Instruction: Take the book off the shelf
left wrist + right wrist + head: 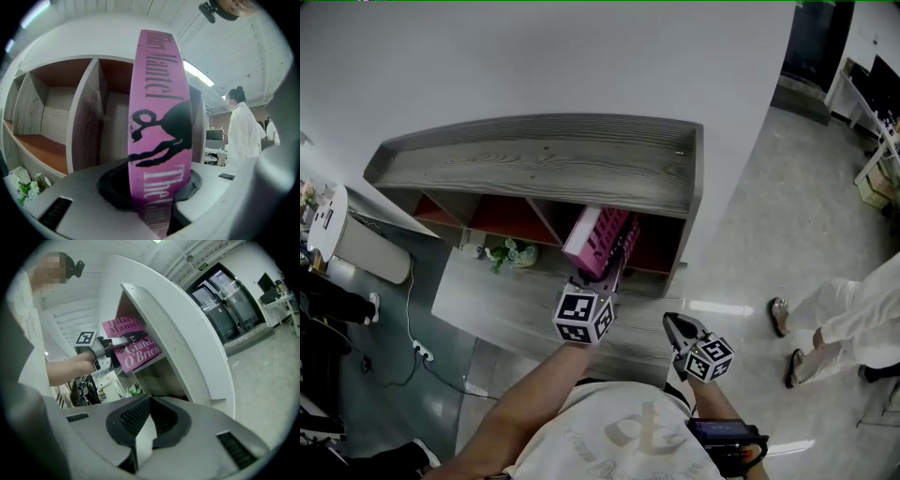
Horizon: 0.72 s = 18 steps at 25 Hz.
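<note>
Left gripper (157, 190), closest to its own camera, is clamped across the spine of the pink book (159, 117) — the jaws press on both sides near one end, so the whole volume hangs from a single narrow pinch. Head view: the book leans out of the right-hand compartment of the grey wooden shelf (544, 164), tilted toward the person, its far end seemingly just inside the opening. Right gripper (678, 326) hovers lower and to the right, well apart from the book, jaws closed on nothing; it lends no support.

Likely failure modes, judged from this pose:
(a) Rotation in the grip: with the hold near one end of the spine, the book's weight could swing it about the pads and let it slide free.
(b) Snagging: a trailing corner may catch the rim of the opening if the pull is not in line with the compartment.
(c) Fanning: pinched at the spine alone, the covers could fall open — shifting the load.

A drop would probably land on the ledge (487, 300) beneath, near the small flower ornament (510, 253)
</note>
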Each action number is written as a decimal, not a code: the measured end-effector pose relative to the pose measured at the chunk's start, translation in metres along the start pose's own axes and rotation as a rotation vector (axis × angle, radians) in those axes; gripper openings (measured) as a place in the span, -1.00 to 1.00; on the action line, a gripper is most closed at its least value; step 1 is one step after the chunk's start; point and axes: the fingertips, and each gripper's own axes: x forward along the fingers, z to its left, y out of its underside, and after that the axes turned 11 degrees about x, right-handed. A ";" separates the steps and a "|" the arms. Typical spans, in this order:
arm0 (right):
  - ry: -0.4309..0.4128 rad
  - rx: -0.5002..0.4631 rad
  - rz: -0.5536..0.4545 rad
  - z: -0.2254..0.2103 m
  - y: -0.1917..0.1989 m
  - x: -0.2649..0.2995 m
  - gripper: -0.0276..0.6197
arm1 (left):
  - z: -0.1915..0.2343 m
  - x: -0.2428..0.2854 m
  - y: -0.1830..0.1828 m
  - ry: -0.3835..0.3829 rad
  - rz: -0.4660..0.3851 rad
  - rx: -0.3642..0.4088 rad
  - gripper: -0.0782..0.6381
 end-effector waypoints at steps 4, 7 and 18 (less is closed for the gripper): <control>-0.014 -0.007 0.010 0.002 0.003 -0.004 -0.90 | -0.001 -0.009 0.003 -0.019 0.004 -0.009 -0.35; -0.027 -0.013 0.020 0.003 0.006 -0.004 -0.90 | 0.000 -0.017 0.005 -0.033 0.003 -0.011 -0.35; -0.082 -0.037 0.061 0.014 0.009 -0.008 -0.90 | 0.001 -0.047 0.004 -0.080 -0.016 -0.037 -0.35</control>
